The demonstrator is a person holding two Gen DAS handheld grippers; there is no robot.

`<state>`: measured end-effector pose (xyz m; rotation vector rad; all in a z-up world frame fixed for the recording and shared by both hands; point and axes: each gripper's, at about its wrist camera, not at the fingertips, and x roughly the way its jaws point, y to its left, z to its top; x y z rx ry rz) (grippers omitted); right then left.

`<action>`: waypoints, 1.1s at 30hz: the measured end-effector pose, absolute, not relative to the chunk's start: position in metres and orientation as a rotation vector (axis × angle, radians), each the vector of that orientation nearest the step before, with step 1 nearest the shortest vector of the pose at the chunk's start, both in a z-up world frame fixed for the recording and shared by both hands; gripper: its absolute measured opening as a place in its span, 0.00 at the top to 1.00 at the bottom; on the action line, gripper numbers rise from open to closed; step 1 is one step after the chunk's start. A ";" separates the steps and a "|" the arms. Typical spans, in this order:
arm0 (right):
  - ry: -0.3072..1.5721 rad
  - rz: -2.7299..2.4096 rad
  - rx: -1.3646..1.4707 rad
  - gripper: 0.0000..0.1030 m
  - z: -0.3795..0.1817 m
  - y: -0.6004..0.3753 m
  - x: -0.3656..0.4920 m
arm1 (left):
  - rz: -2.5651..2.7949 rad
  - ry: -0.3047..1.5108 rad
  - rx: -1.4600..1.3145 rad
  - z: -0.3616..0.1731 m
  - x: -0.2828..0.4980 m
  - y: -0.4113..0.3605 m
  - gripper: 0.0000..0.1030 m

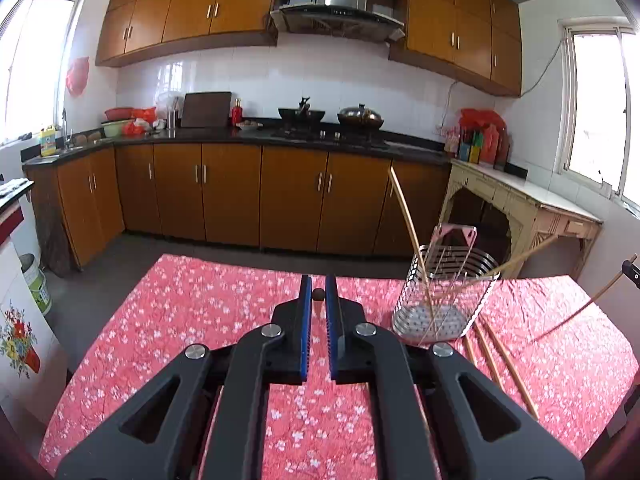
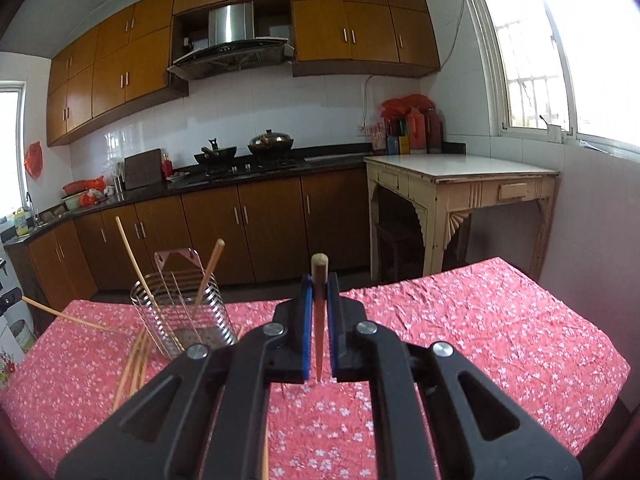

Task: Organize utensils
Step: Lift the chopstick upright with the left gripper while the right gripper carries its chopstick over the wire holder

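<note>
- The left gripper (image 1: 319, 294) is clamped on a brown wooden chopstick (image 1: 318, 295), seen end-on, left of the wire utensil holder (image 1: 440, 300).
- The right gripper (image 2: 319, 292) pinches another reddish-brown chopstick (image 2: 319, 320), right of the holder.
- Two chopsticks already lean inside the holder; loose ones (image 1: 504, 364) lie at its base.
- The carry step seems in hand; next, tip each stick over the holder's rim.

A home kitchen: brown wooden cabinets (image 1: 224, 188) line the wall, a steel range hood (image 1: 340, 4) hangs over a gas hob with two woks (image 1: 302, 114), and a sink (image 1: 70, 146) sits by the window.
</note>
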<state>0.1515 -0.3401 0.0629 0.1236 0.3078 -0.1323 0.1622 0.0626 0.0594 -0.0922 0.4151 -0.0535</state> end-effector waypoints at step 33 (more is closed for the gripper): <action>0.163 0.196 0.142 0.92 0.194 -0.253 0.185 | -0.135 0.139 -0.132 0.210 0.186 0.012 0.94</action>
